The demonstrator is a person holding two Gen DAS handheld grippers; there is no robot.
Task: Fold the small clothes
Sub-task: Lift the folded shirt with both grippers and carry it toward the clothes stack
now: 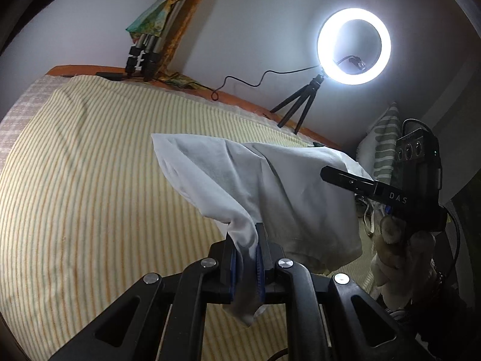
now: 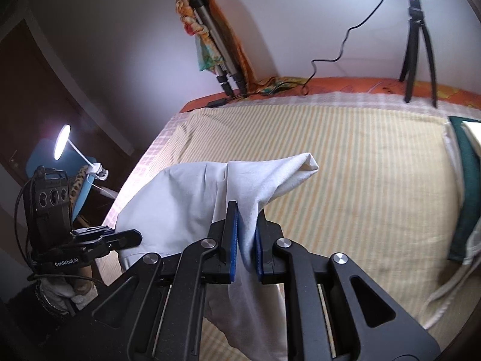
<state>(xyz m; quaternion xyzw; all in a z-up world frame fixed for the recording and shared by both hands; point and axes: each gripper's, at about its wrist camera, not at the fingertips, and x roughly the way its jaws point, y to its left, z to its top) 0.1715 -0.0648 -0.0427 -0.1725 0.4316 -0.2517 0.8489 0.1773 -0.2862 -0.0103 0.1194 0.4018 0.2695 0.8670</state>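
A small white garment [image 1: 270, 186] hangs in the air above a bed with a yellow striped sheet [image 1: 90, 165]. My left gripper [image 1: 246, 237] is shut on one edge of it, cloth bunched between the blue pads. My right gripper [image 2: 246, 219] is shut on another edge of the same garment [image 2: 186, 204]. The right gripper also shows at the right of the left wrist view [image 1: 330, 177], and the left gripper at the left of the right wrist view [image 2: 135, 236]. The garment sags between them.
A lit ring light on a small tripod [image 1: 353, 46] stands at the bed's far edge, with a cable. A folded tripod [image 2: 216, 60] leans in the wall corner. Dark green and white clothes [image 2: 466, 180] lie at the bed's right side. A desk lamp [image 2: 61, 141] glows left.
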